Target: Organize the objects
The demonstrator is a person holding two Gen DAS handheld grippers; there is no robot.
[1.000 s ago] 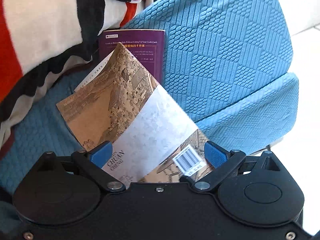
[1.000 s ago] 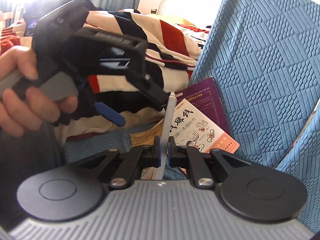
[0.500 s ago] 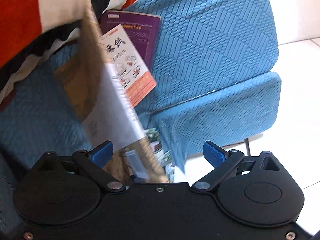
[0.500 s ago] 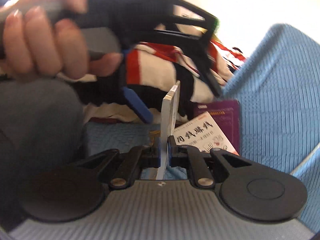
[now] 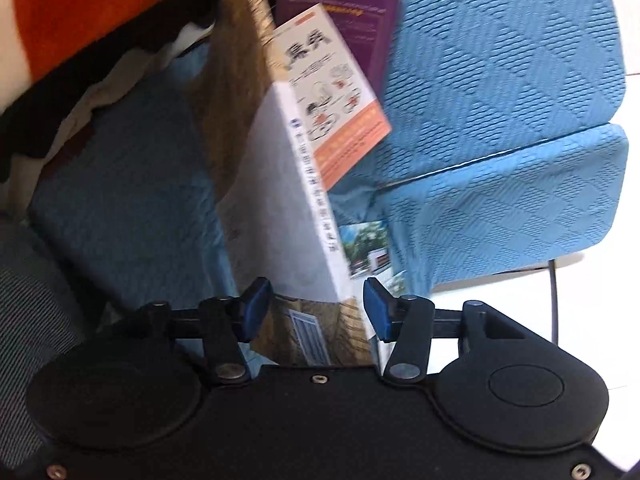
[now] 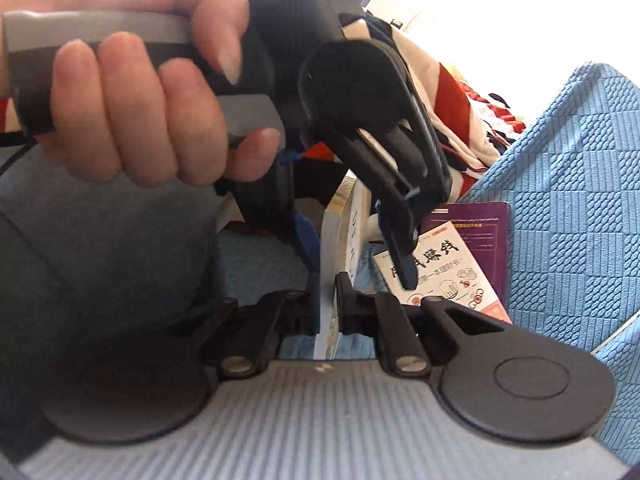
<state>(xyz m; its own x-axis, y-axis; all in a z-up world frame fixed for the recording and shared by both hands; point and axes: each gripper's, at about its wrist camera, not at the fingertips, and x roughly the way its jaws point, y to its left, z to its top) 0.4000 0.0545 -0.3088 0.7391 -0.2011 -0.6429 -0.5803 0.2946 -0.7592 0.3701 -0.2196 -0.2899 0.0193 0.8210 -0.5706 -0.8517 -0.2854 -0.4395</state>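
Observation:
A book with a brown painted cover and a white band (image 5: 276, 200) stands on edge over the blue sofa seat. My right gripper (image 6: 329, 304) is shut on the book's near edge (image 6: 340, 240). My left gripper (image 5: 316, 312) straddles the book's lower end and its jaws are closing. In the right wrist view a sliver of space still shows between the book and the left gripper's fingers (image 6: 400, 256). Behind it a white and orange cartoon book (image 5: 332, 92) (image 6: 448, 276) lies on a purple book (image 5: 360, 20) (image 6: 480, 232), against the backrest.
A red, white and black striped blanket (image 5: 80, 40) is piled at the left. The blue textured sofa cushion (image 5: 500, 80) fills the right, with white floor (image 5: 600, 320) beyond it. A hand (image 6: 140, 100) grips the left gripper's handle. A photo-covered booklet (image 5: 364, 248) lies under the held book.
The book has been turned from flat up onto its edge. My left gripper's jaws have narrowed from wide apart to close around it, and that gripper has come nearer in the right wrist view.

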